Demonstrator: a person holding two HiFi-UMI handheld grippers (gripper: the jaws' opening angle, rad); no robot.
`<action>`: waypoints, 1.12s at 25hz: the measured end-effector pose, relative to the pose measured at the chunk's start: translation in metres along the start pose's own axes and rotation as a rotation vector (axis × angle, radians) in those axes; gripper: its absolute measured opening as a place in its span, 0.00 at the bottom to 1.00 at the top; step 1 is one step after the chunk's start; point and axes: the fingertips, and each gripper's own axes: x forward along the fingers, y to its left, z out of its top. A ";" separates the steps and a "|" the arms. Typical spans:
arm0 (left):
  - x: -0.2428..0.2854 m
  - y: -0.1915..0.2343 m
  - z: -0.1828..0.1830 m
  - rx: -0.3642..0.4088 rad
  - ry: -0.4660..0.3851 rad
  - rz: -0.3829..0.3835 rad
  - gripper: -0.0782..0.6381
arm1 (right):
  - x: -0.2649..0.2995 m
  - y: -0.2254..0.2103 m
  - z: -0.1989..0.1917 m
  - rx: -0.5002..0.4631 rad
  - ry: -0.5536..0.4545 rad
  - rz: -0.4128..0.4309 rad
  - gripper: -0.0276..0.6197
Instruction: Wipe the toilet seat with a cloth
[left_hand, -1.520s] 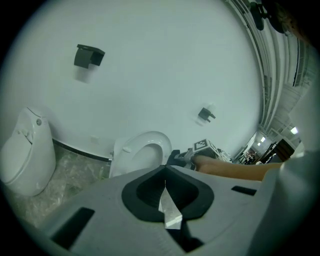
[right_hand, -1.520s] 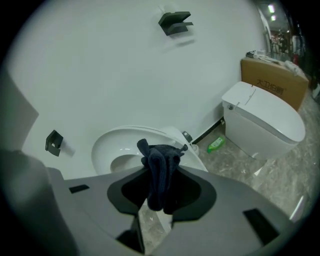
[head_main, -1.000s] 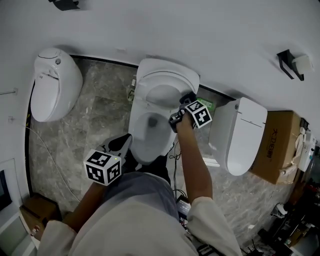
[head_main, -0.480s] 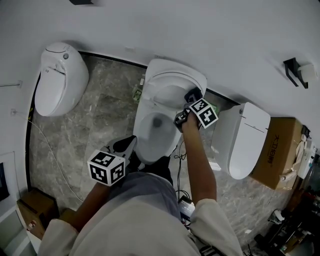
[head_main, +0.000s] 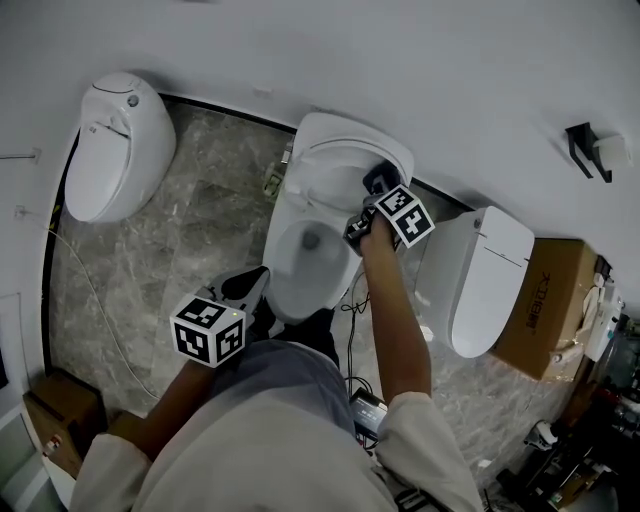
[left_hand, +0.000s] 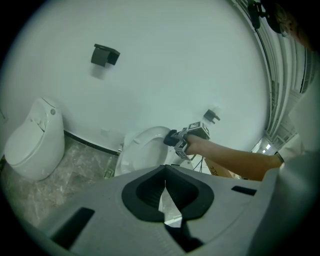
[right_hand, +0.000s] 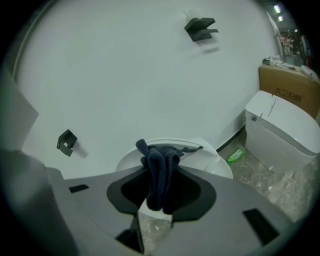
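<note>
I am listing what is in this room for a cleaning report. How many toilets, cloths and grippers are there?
Toilets: 3, the left toilet, middle toilet, right toilet
Cloths: 1, the dark cloth in the right gripper
Grippers: 2, counting the left gripper
Total: 6

Your right gripper (head_main: 376, 188) and forearm (head_main: 392, 310) cover the right rim of the toilet seat (head_main: 285, 283). In the head view, the cloth (right_hand: 160, 172) is only a dark smudge at the jaws. The print on the cardboard box (head_main: 548, 300) is too small to read.
</note>
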 end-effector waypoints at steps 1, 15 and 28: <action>-0.001 0.001 -0.001 -0.003 -0.001 0.002 0.12 | 0.001 0.003 0.000 -0.005 0.002 0.006 0.21; -0.010 0.019 -0.006 -0.061 -0.024 0.025 0.12 | 0.011 0.048 -0.021 -0.071 0.045 0.087 0.22; -0.021 0.045 -0.009 -0.134 -0.038 0.061 0.12 | 0.030 0.068 -0.061 -0.114 0.114 0.103 0.22</action>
